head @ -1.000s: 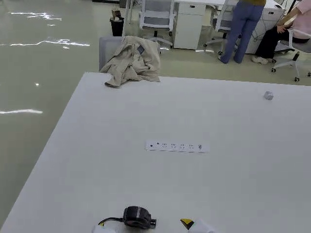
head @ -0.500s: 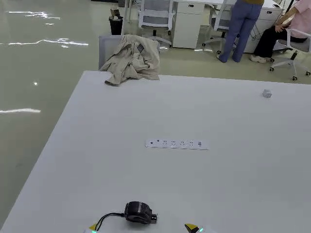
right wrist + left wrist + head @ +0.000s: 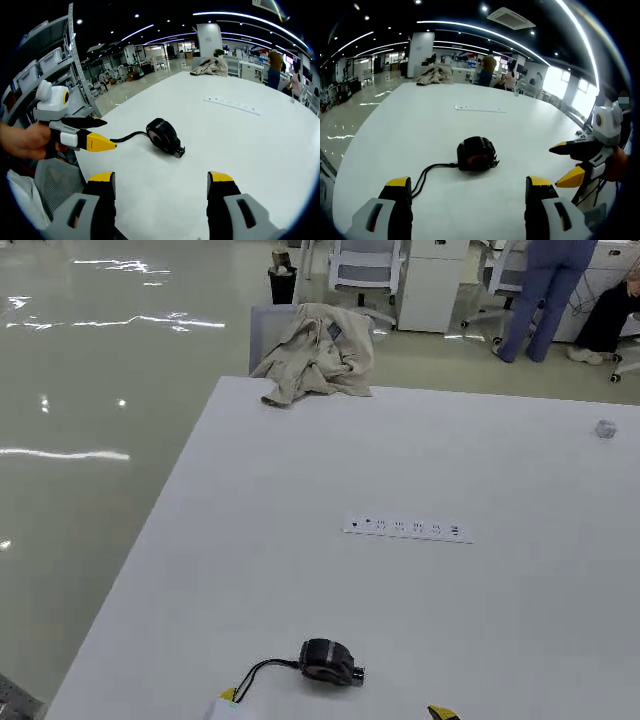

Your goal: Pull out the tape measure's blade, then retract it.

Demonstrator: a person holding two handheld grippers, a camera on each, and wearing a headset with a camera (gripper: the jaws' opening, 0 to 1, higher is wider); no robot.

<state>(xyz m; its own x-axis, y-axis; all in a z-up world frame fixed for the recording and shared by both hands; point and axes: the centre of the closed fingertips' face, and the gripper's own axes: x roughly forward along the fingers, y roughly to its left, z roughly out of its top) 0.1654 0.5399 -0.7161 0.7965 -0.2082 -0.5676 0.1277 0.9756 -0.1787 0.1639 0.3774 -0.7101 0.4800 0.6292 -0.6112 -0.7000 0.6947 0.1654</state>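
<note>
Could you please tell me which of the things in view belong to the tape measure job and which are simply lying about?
For the job:
- tape measure, blade not yet pulled out
- left gripper, open
- right gripper, open

Lying about:
- power strip
- beige jacket
- small grey object

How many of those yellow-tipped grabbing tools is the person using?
2. The left tool is at the near edge of the table, left of the tape measure; the right tool is to its right. Both are open.
</note>
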